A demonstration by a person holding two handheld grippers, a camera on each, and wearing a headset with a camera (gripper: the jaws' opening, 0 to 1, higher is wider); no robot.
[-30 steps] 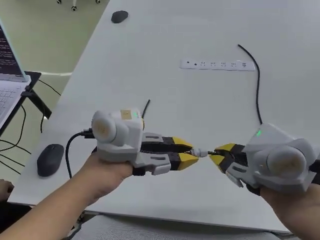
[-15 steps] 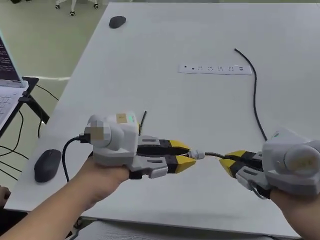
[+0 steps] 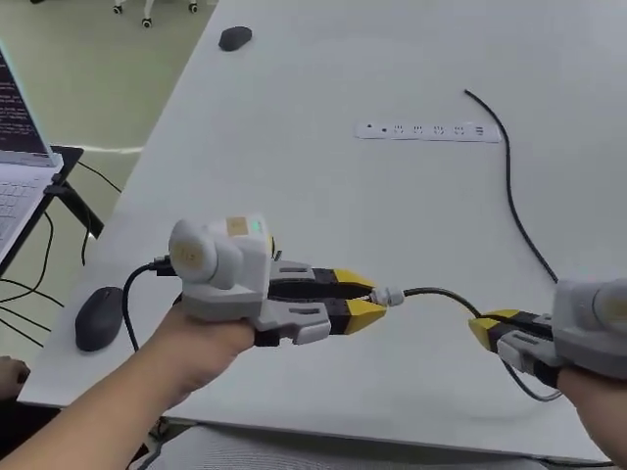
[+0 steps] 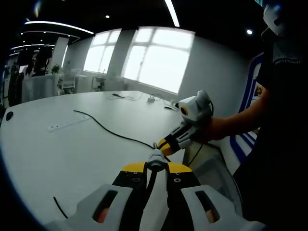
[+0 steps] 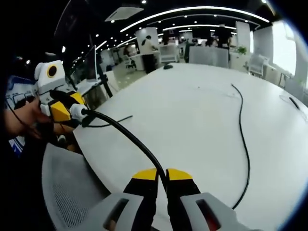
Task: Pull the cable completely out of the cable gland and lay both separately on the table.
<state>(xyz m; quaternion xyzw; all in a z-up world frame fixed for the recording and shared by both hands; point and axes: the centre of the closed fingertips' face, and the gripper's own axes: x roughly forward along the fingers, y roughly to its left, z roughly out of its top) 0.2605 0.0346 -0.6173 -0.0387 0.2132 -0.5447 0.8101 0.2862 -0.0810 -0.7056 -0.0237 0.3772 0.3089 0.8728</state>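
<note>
Right now your left tool (image 3: pixel 375 300) is clamped on the white cable gland (image 3: pixel 388 296), which pokes out just past its yellow tips. Your right tool (image 3: pixel 482 329) is pinched tight on the black cable (image 3: pixel 441 292), well apart from the gland. Between the two, the cable arches in the air above the white worktop (image 3: pixel 294 147) with one end in the gland, and farther back a long black lead (image 3: pixel 509 181) lies near a white power strip (image 3: pixel 426 130).

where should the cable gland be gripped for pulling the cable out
Grip the cable gland across its round body, coming from the end away from the right gripper, as the left gripper does. Its mouth then faces along the cable, clear for a straight pull.
</note>
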